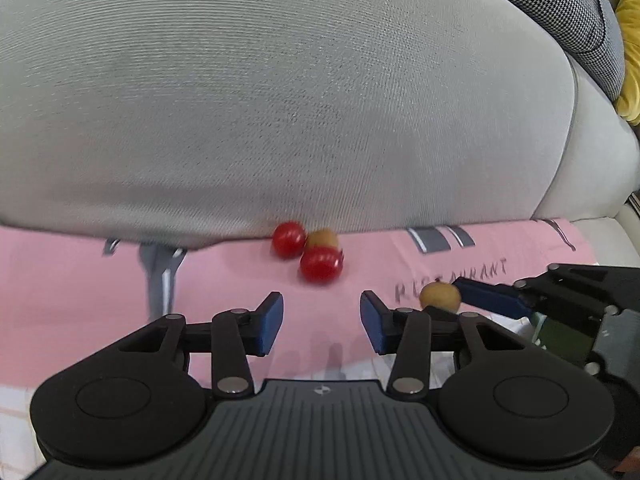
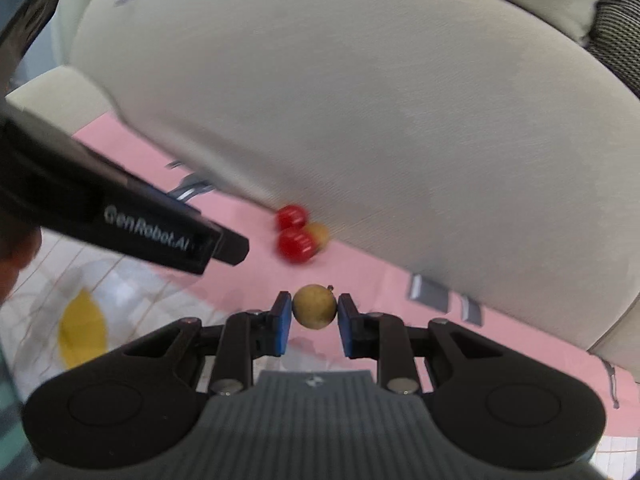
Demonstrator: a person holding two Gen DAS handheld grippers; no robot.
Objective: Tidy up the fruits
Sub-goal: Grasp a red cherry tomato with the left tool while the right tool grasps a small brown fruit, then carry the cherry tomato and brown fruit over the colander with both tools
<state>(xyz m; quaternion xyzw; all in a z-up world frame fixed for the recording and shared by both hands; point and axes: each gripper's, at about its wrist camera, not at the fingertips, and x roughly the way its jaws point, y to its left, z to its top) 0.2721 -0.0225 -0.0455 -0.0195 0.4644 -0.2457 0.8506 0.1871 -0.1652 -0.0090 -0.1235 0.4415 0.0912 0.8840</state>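
Two red cherry tomatoes (image 1: 288,239) (image 1: 320,264) and a tan longan (image 1: 323,237) lie together on the pink cloth (image 1: 224,272) against the grey cushion; they also show in the right wrist view (image 2: 294,244). My left gripper (image 1: 322,322) is open and empty, just short of them. My right gripper (image 2: 314,316) is shut on a second tan longan (image 2: 314,306), held between the blue pads above the cloth. That longan (image 1: 439,296) and the right gripper's blue finger (image 1: 492,298) show at the right of the left wrist view.
A large grey cushion (image 1: 300,100) rises right behind the fruits. A houndstooth pillow (image 1: 568,12) and a yellow one (image 1: 630,52) lie at the far right. The left gripper's black body (image 2: 120,216) crosses the right wrist view. A white patterned cloth with a yellow shape (image 2: 82,332) lies at the left.
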